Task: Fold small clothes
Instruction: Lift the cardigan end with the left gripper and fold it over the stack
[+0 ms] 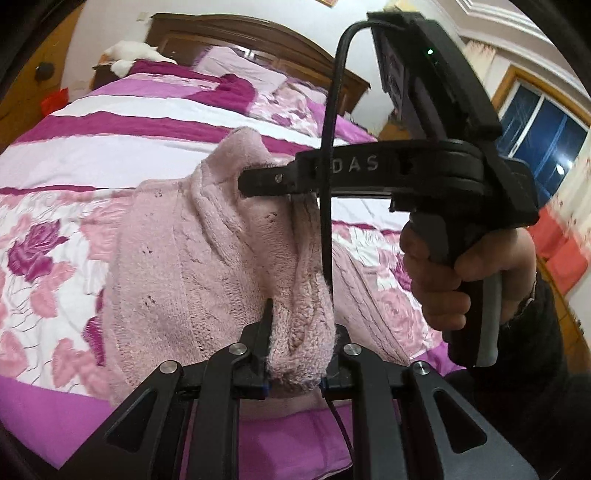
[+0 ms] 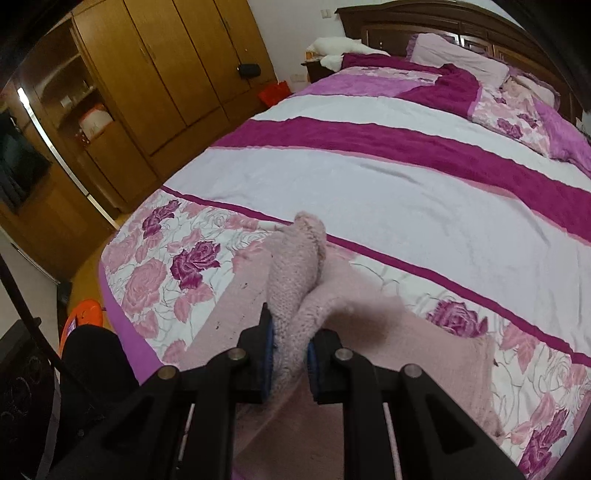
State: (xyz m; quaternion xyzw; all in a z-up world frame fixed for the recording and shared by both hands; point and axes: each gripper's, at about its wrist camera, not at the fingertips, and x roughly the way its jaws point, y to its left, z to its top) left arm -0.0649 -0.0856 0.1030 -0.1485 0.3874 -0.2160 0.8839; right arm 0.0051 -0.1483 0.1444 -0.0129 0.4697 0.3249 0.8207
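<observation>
A small fuzzy pink knit garment (image 1: 192, 266) hangs lifted above the bed. My left gripper (image 1: 295, 350) is shut on a bunched edge of it. My right gripper (image 2: 290, 354) is shut on another fold of the same garment (image 2: 295, 280); the rest of the garment drapes down onto the quilt below. In the left wrist view the right gripper (image 1: 258, 181) comes in from the right, held by a hand (image 1: 465, 273), its fingers pinching the garment's upper part.
A bed with a pink, white and magenta floral quilt (image 2: 406, 166) fills both views. Pillows (image 2: 458, 59) lie by the dark headboard (image 1: 236, 33). A wooden wardrobe (image 2: 155, 74) stands left of the bed. A window (image 1: 539, 125) is at the right.
</observation>
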